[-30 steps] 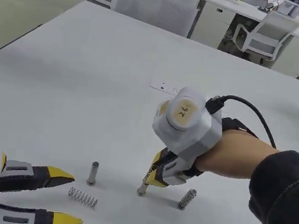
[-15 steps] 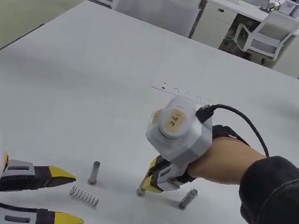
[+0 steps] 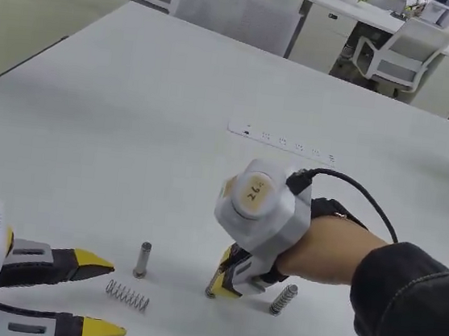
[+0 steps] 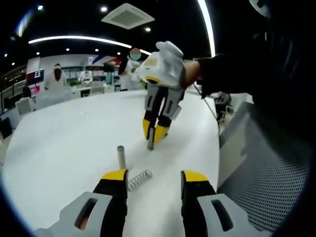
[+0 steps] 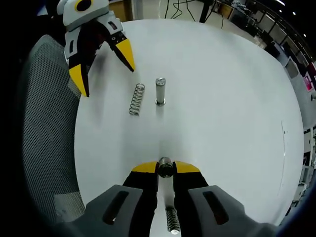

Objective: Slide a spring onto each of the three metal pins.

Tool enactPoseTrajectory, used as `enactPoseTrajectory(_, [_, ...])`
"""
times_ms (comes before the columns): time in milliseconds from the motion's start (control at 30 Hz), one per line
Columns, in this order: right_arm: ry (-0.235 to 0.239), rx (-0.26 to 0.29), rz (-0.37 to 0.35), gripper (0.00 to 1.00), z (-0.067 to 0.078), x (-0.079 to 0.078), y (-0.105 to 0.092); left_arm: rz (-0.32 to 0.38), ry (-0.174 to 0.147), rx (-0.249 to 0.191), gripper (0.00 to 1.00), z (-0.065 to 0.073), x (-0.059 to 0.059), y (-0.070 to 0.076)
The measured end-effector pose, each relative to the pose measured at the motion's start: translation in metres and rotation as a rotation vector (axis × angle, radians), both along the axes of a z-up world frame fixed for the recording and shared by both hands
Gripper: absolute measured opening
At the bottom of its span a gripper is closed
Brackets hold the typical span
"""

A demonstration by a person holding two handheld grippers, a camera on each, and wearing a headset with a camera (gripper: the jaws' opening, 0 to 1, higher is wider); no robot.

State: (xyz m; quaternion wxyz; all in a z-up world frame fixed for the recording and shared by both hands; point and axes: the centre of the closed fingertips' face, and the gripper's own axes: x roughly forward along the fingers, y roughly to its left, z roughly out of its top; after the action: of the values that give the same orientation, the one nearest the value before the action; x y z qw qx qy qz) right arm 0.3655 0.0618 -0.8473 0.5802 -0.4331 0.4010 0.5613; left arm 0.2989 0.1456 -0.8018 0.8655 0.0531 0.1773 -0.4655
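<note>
Spring [image 5: 165,168] pinched between right gripper [image 5: 165,166] fingers [image 5: 144,168], standing upright on table [image 5: 222,98].

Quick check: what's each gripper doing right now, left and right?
Left gripper: open, holding nothing.
Right gripper: closed on a spring.

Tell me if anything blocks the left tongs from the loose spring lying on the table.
Nothing visible does. The loose spring lies on the bare table just ahead of the open left tongs. The empty pin stands beyond it, and the right tongs are farther off.
</note>
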Motion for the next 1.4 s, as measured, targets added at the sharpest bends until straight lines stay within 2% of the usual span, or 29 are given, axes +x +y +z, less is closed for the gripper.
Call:
enactPoseTrajectory(267, [0.009,0.001,-0.011,0.09,-0.002,0.000,0.000,0.001,0.001,0.000,0.36,0.000,0.000,0.001])
enactPoseTrajectory(400, [0.010,0.006,-0.016,0.13,-0.002,0.000,-0.001,0.002,0.001,-0.001,0.36,0.000,0.000,0.001])
enactPoseTrajectory(833, [-0.014,0.015,-0.016,0.20,0.009,0.001,-0.002,-0.002,0.001,0.001,0.36,0.000,0.001,-0.001])
enactPoseTrajectory(1000, [-0.053,0.034,-0.010,0.22,0.021,0.004,0.005,-0.004,0.000,0.004,0.36,0.000,0.000,-0.001])
enactPoseTrajectory(1200, [-0.063,0.073,0.001,0.21,0.031,0.001,0.017,-0.003,-0.002,0.006,0.36,0.001,0.001,-0.001])
enactPoseTrajectory(1400, [-0.072,0.082,0.025,0.21,0.032,-0.006,0.027,-0.003,-0.002,0.008,0.36,0.001,0.001,-0.001])
